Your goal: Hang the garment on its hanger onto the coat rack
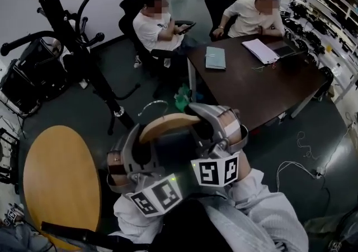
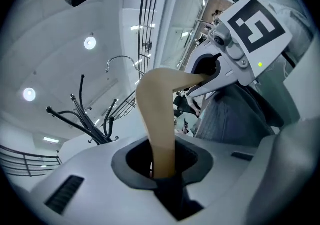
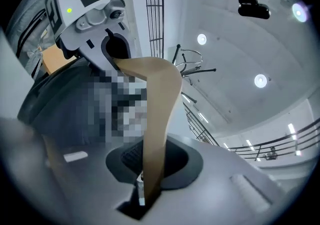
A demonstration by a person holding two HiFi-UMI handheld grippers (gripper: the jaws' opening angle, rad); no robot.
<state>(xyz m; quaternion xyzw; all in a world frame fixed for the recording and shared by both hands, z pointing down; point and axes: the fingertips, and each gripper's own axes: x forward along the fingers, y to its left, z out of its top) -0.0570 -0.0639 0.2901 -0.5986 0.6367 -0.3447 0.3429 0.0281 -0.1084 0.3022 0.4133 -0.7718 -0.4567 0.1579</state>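
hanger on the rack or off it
Off: the left gripper and right gripper each clamp an end of the hanger, clear of the rack.

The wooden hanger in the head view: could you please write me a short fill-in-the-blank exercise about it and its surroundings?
1. The left gripper and the right gripper are both shut on the curved tan wooden hanger, one at each ____.
2. In the head view, the black metal coat rack stands on the ____ side of the picture.
3. By the dark brown rectangular table, ____ people are seated.

Missing words: end; left; two
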